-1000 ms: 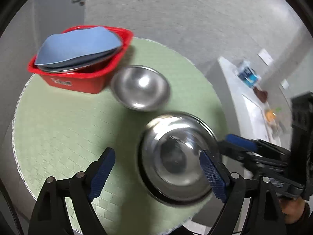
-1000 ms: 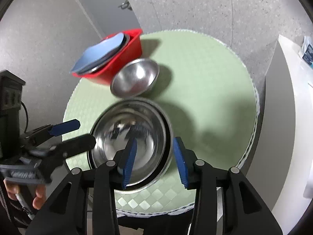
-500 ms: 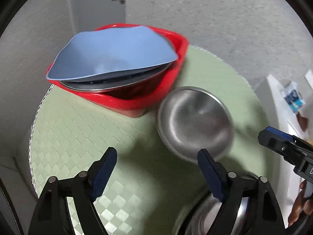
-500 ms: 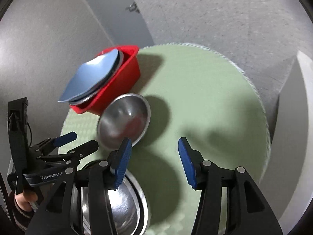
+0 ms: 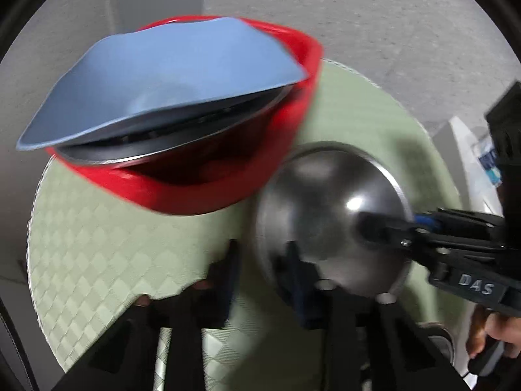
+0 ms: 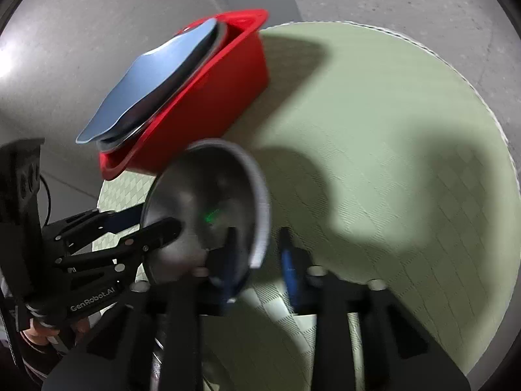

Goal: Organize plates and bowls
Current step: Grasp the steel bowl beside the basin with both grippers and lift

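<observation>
A small steel bowl (image 5: 329,215) sits on the round green table (image 5: 107,244), beside a red basin (image 5: 208,192). The basin holds a blue plate (image 5: 176,75) lying on steel plates. My left gripper (image 5: 262,268) straddles the bowl's left rim, one finger inside and one outside, jaws narrowed. My right gripper (image 6: 257,254) straddles the bowl's right rim (image 6: 260,195) the same way. The frames are blurred, so I cannot tell if either pad presses the rim. The bowl (image 6: 202,202) shows tilted in the right wrist view.
The red basin (image 6: 208,97) stands at the table's far left edge. A white counter (image 5: 472,150) with small items lies beyond the table on the right. The right half of the table (image 6: 390,163) carries only shadows.
Both grippers have moved forward from the large steel bowl to the small one. Their jaws have narrowed around its opposite rims. The large bowl has dropped out of view.
</observation>
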The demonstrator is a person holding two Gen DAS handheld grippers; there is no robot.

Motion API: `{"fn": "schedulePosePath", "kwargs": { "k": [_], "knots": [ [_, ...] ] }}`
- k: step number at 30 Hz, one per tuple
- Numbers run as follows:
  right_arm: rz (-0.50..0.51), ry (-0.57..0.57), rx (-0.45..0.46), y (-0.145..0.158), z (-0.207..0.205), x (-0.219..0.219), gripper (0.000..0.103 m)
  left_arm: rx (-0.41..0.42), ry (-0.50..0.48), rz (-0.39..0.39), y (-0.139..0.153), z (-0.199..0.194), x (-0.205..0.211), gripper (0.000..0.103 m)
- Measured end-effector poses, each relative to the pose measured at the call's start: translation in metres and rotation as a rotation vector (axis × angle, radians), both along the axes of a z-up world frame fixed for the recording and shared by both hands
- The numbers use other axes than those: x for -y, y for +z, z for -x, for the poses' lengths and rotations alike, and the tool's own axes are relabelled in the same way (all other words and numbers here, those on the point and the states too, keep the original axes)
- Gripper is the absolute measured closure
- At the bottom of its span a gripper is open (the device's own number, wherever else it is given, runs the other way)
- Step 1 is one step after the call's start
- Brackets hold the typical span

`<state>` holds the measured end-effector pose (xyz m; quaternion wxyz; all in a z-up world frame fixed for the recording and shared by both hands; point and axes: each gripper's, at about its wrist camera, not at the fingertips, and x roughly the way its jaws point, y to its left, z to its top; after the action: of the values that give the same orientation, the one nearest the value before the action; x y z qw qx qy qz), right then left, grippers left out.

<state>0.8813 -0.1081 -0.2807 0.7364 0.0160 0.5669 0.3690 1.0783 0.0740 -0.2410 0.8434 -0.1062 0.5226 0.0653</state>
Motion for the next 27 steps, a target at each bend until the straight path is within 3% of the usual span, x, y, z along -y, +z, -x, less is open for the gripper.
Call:
{"fn": "schedulePosePath", "kwargs": {
  "k": [2, 6, 13, 20, 27],
  "knots": [
    [0.014, 0.003, 0.022, 0.004, 0.001, -0.002, 0.087, 0.002, -0.024, -0.029, 0.001, -0.001, 0.004, 0.089],
    [0.009, -0.042, 0.047, 0.015, 0.007, 0.007, 0.088, 0.034, -0.072, -0.004, 0.01, 0.0, 0.004, 0.089],
    [0.017, -0.175, 0.173, 0.062, 0.028, 0.034, 0.088, 0.136, -0.197, -0.007, 0.046, 0.015, 0.016, 0.089],
    [0.008, -0.288, 0.293, 0.116, 0.079, 0.047, 0.088, 0.242, -0.312, -0.015, 0.084, 0.072, 0.017, 0.089],
    [0.027, -0.353, 0.295, 0.119, 0.131, 0.043, 0.088, 0.224, -0.382, -0.006, 0.075, 0.13, 0.002, 0.089]
  ]
}}
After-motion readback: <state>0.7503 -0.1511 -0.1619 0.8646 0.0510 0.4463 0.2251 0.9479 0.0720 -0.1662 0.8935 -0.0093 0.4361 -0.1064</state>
